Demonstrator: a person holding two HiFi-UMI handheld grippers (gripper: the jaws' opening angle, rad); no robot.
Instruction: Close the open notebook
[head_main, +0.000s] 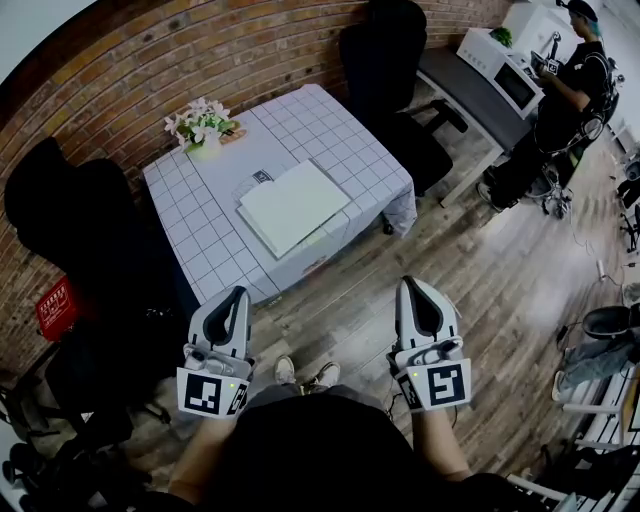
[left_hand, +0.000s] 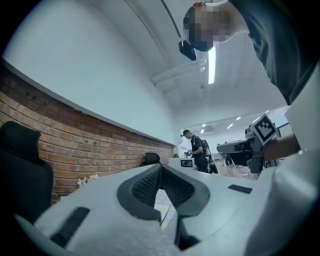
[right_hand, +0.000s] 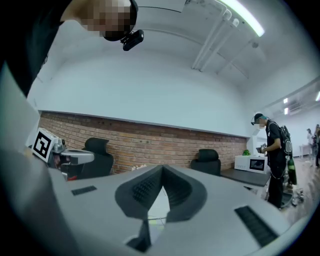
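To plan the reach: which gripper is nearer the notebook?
Left. The left gripper hangs short of the notebook, slightly left; the right gripper sits farther off, to its right.

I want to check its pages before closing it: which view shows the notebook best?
The head view: the open notebook lies fully visible on the checked table. Both gripper views catch only a sliver of tabletop, with no pages discernible.

Red brick wall (head_main: 200, 50) under plain white upper wall (right_hand: 150, 90); white ceiling with long fluorescent tube lights (right_hand: 245, 17). Brown wooden plank floor (head_main: 470, 290). Small square table in white grid-pattern cloth (head_main: 335, 135) close to brick. Black high-backed office chair (head_main: 70, 210) near table's left edge; second black office chair (head_main: 385, 50) beyond table's far right corner, beside long dark grey desk (head_main: 468, 100)
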